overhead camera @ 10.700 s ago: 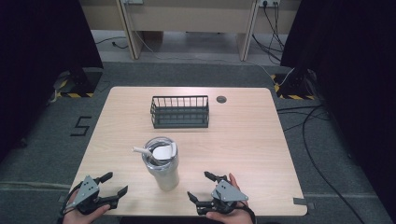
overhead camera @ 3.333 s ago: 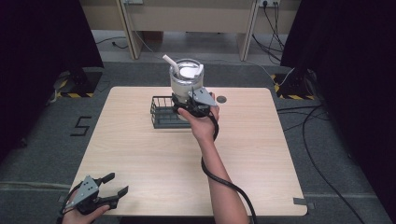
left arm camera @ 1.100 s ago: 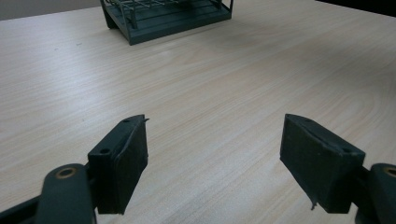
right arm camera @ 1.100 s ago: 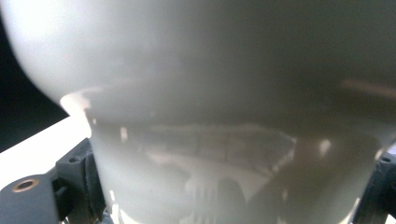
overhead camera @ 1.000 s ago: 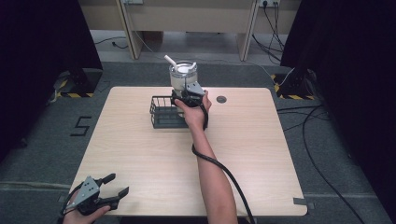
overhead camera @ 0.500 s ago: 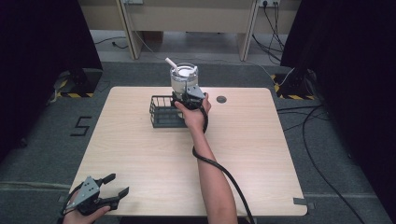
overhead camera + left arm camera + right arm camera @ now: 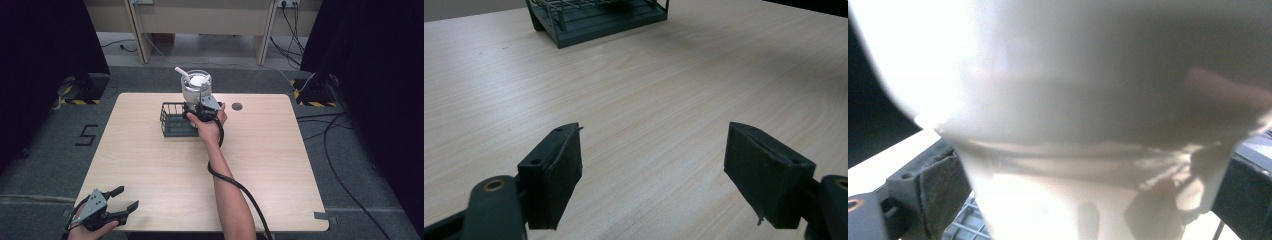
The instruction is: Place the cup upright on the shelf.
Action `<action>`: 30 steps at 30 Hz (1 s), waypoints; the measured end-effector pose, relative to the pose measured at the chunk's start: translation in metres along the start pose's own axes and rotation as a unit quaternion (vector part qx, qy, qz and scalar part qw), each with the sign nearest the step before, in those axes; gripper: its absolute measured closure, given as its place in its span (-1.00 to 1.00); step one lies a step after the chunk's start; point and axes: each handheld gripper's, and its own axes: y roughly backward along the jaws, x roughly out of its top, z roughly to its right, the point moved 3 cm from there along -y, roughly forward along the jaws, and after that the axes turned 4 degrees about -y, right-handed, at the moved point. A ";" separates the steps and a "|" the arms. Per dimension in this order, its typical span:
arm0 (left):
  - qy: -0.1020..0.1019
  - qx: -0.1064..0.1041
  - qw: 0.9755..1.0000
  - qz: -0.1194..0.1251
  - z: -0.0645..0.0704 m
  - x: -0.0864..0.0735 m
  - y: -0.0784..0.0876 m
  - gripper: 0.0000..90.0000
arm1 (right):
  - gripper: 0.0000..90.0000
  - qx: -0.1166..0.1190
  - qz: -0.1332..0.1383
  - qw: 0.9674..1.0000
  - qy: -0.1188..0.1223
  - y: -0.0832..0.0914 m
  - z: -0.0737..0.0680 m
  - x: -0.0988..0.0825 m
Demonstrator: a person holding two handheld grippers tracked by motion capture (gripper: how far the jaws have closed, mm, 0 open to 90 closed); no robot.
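Steel tumbler [image 7: 196, 88], clamped in my right gripper [image 7: 202, 107], has come lower in the last second and now hangs over the wire basket [image 7: 175, 120], so setting it inside seems near, while my left gripper [image 7: 116, 206] rests released.

The steel tumbler [image 7: 195, 89] is a shiny metal cup with a white lid and a pale straw [image 7: 181, 73] that leans toward the desk's far left. It stands upright, held clear of the desk [image 7: 280, 150] above the right end of the wire basket [image 7: 174, 120]. The basket is a dark, rectangular wire rack, standing level near the middle of the desk's far edge, its long side parallel to that edge.
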 end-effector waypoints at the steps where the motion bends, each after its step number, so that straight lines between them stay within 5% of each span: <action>1: 0.000 0.000 1.000 0.000 0.000 0.000 0.000 -0.50 | -0.94 0.000 0.001 1.000 0.002 0.001 0.000 0.000; 30: -0.002 0.004 1.000 0.000 0.000 0.001 0.000 -0.51 | -0.88 0.015 -0.031 0.999 0.012 0.046 0.001 0.004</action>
